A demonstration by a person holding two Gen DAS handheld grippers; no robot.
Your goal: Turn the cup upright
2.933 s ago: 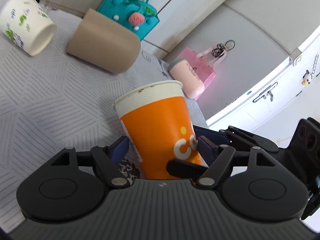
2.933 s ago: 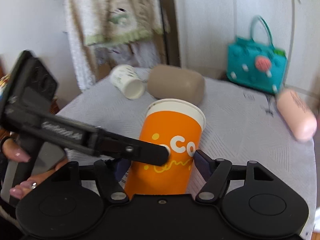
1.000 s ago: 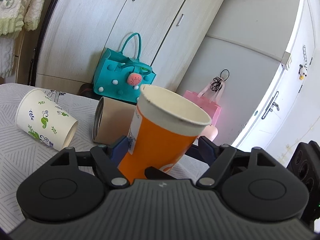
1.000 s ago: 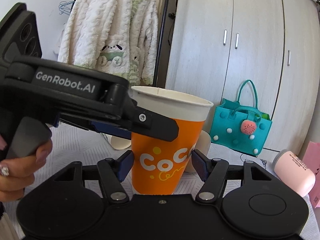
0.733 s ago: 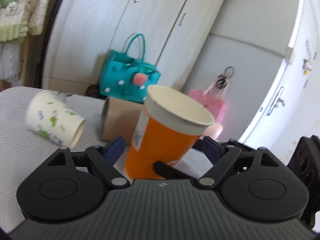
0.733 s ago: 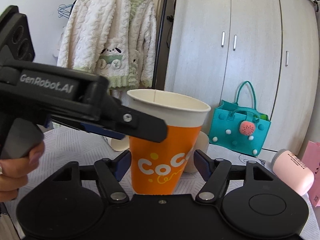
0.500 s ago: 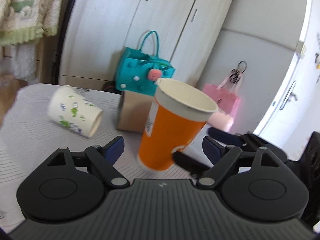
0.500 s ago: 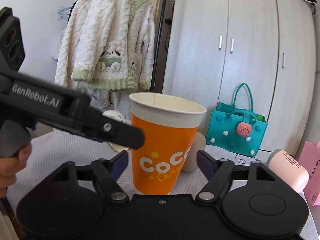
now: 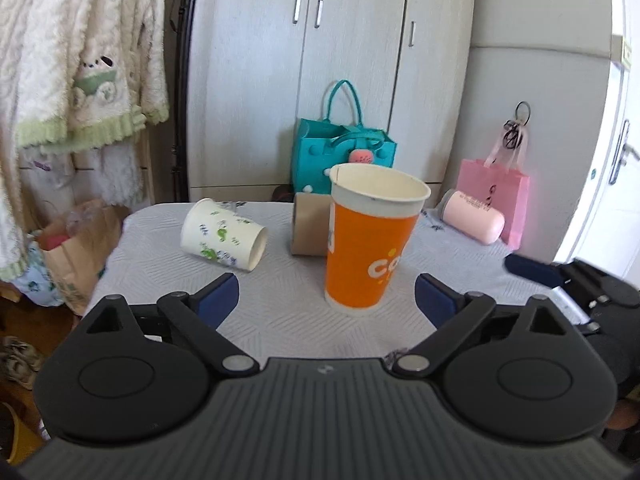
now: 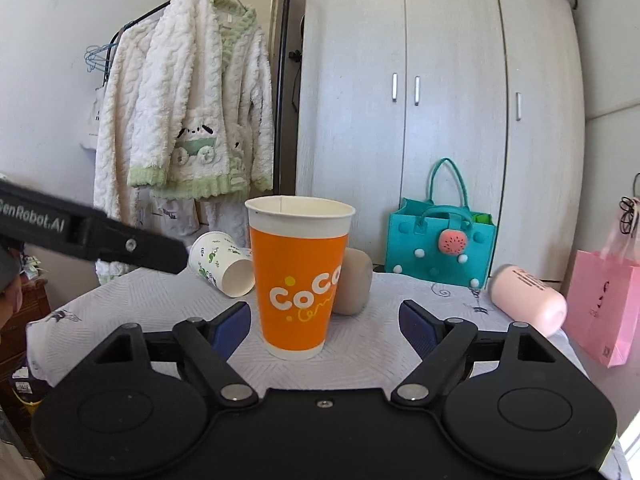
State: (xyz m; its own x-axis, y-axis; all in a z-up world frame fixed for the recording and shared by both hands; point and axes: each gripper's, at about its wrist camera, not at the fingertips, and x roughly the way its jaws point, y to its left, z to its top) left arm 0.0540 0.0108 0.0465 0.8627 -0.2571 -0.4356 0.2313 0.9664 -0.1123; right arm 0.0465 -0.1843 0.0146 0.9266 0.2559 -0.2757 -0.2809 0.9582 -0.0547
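Note:
An orange paper cup (image 9: 368,240) with a white rim stands upright on the grey patterned table (image 9: 280,312); it also shows in the right wrist view (image 10: 298,280). My left gripper (image 9: 326,294) is open, its blue pads apart, with the cup just beyond them and untouched. My right gripper (image 10: 324,326) is open too, its pads on either side of the cup's base without touching it. The left gripper's black finger (image 10: 120,244) crosses the left of the right wrist view, clear of the cup.
A white cup with green leaves (image 9: 222,234) and a beige cup (image 9: 310,224) lie on their sides behind the orange cup. A pink tumbler (image 9: 474,216) lies at the right. A teal bag (image 10: 440,248) and a pink bag (image 10: 604,304) stand behind the table.
Both grippers have opened and let go of the orange cup, then drawn back from it. The cup now stands upright on the table by itself.

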